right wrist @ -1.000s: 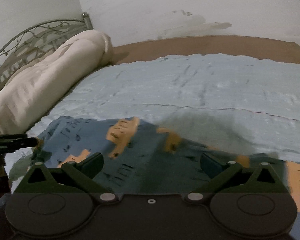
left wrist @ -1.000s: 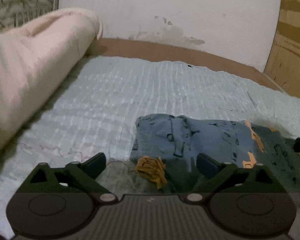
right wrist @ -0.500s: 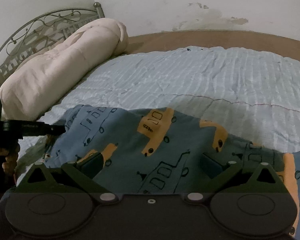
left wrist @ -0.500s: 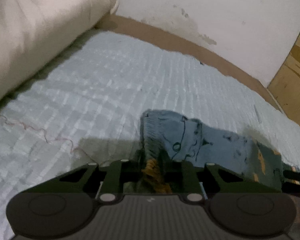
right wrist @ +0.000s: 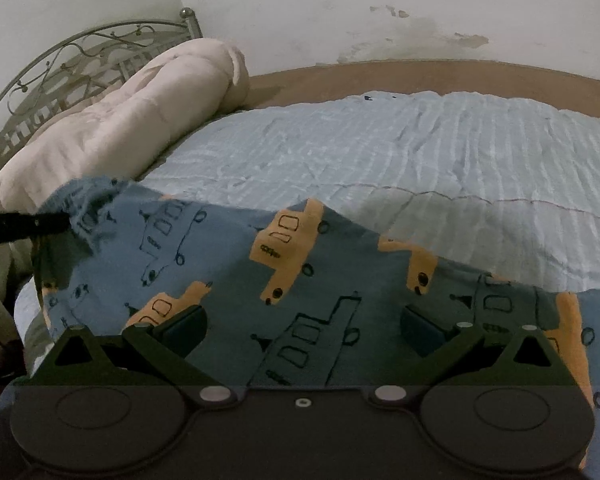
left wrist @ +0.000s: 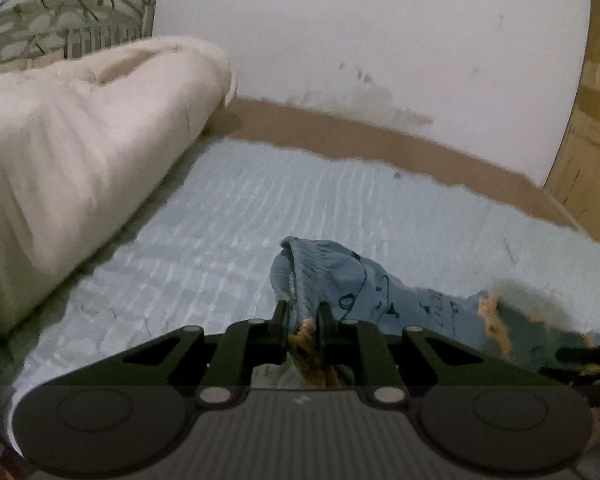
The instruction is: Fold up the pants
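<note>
Blue pants printed with orange and outlined trucks lie across a light-blue bedspread. My left gripper is shut on a bunched edge of the pants, where an orange tuft shows between the pads, and holds it raised off the bed. In the right wrist view the pants spread wide below my right gripper, which hovers open just over the fabric, its pads far apart. The left gripper shows there as a dark bar pinching the far left corner of the cloth.
A rolled cream duvet lies along the left side of the bed, in front of a metal headboard. A brown mattress border meets the stained white wall. A wooden panel stands at the far right.
The left gripper went from wide open to shut on the pants' edge, then rose with it, bunching the cloth. The right gripper shifted slightly over the pants and stayed open.
</note>
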`<action>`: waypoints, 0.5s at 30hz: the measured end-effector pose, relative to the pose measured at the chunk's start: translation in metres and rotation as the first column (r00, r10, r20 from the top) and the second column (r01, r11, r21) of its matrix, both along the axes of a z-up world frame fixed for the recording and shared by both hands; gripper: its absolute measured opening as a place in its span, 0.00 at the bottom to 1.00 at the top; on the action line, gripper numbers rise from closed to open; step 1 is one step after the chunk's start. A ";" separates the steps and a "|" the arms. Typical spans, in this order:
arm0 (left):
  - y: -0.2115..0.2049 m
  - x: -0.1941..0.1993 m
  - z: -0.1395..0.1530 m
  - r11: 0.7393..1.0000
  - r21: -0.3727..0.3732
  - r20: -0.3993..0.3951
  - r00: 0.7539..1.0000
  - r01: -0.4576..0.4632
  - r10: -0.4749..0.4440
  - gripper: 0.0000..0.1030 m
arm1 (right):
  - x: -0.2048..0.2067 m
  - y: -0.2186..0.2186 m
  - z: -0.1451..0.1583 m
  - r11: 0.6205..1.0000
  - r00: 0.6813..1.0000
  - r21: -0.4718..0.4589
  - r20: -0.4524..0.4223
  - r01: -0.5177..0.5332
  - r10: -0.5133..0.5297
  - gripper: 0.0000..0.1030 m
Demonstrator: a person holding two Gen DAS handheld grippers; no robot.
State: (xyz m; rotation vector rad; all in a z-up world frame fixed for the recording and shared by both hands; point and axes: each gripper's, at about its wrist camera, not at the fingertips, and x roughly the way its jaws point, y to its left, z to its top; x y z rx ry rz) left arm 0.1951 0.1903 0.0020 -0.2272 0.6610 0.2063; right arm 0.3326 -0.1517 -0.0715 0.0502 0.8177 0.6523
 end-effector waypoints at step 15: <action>-0.025 0.013 -0.007 0.989 0.146 -0.038 0.998 -0.034 0.040 0.80 | 0.056 0.056 -0.008 0.991 0.991 0.020 -0.023 -0.135 0.136 0.99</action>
